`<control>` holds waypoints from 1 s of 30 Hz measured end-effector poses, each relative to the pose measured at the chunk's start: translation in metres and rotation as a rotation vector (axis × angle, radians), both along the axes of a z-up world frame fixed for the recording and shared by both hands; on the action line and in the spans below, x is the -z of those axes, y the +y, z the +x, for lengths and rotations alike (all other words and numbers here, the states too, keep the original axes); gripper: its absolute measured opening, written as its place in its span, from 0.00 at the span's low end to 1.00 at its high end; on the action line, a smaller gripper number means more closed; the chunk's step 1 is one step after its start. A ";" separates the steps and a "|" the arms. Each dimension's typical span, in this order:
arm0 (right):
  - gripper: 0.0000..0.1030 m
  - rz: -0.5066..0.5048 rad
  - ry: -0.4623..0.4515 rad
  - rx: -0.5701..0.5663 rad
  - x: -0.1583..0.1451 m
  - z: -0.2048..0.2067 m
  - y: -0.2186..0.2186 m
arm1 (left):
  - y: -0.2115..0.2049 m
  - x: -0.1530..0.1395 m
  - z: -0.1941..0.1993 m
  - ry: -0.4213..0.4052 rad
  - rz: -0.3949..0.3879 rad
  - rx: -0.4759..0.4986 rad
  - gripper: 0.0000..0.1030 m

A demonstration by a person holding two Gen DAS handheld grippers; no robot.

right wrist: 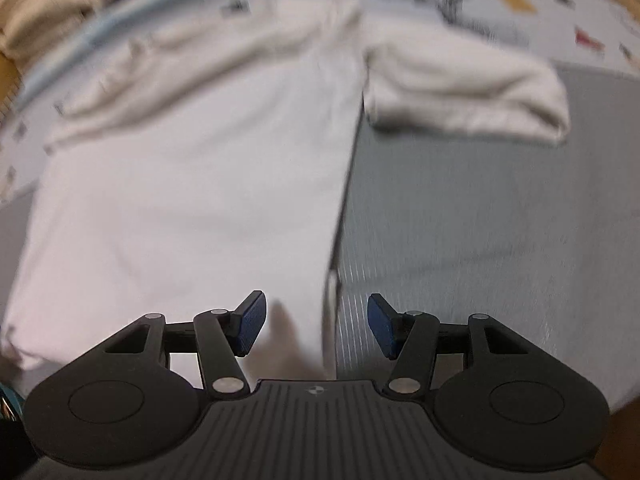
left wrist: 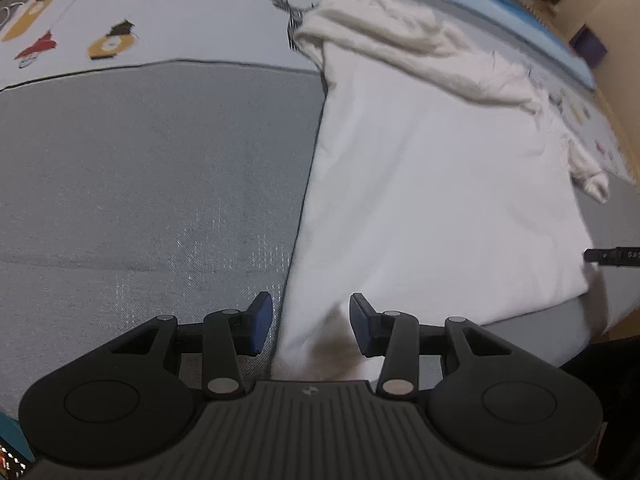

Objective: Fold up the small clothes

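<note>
Grey mat (left wrist: 160, 184); garment (left wrist: 432, 184) under tool (left wrist: 311, 322).

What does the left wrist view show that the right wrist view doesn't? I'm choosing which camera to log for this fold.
Only the left wrist view shows the other gripper's dark tip at the garment's far edge. Only the right wrist view shows the sleeve lying out over the grey mat. Both show the white garment on the mat, with an open gripper, left gripper and right gripper, straddling its long edge.
</note>
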State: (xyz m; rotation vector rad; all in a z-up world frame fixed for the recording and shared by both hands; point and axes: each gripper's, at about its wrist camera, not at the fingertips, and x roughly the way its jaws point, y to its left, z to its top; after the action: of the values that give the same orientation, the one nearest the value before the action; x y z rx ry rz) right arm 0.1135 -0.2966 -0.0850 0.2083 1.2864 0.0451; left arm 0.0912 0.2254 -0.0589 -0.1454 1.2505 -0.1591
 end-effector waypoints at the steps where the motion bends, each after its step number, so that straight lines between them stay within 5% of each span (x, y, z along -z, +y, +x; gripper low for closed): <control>1: 0.55 -0.013 0.019 -0.008 0.005 0.001 0.003 | -0.002 0.004 0.002 0.010 0.019 0.005 0.45; 4: 0.41 -0.004 0.013 -0.048 0.009 0.000 0.010 | -0.009 0.012 0.001 0.040 0.055 0.024 0.36; 6: 0.11 0.021 0.005 -0.078 0.010 -0.002 0.013 | -0.016 0.016 0.001 0.047 0.059 0.060 0.16; 7: 0.05 0.030 0.003 -0.100 0.009 -0.004 0.016 | -0.021 0.015 0.000 0.043 0.065 0.090 0.04; 9: 0.03 0.051 -0.020 -0.142 0.002 -0.007 0.019 | -0.024 0.011 0.000 -0.002 0.064 0.098 0.02; 12: 0.03 0.226 -0.222 0.018 -0.032 0.004 -0.012 | -0.005 -0.011 0.006 -0.118 -0.073 -0.036 0.03; 14: 0.04 0.290 -0.376 0.191 -0.047 0.009 -0.038 | -0.001 -0.006 0.011 -0.083 -0.073 -0.080 0.04; 18: 0.17 0.227 -0.240 0.223 -0.023 0.029 -0.037 | -0.016 0.009 0.017 0.017 -0.042 -0.026 0.13; 20: 0.24 0.199 -0.196 0.165 -0.016 0.033 -0.028 | -0.020 0.008 0.015 0.007 -0.049 -0.007 0.31; 24: 0.39 0.219 -0.182 0.092 -0.016 0.034 -0.023 | -0.024 0.018 0.015 0.045 -0.004 0.001 0.34; 30: 0.41 0.122 -0.073 -0.089 0.004 0.024 -0.005 | -0.023 0.026 0.015 0.066 0.014 0.007 0.39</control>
State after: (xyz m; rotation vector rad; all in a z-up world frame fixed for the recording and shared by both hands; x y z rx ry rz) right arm 0.1377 -0.3014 -0.0892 0.2518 1.2206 0.2053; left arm 0.1061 0.2021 -0.0846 -0.1348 1.3177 -0.1524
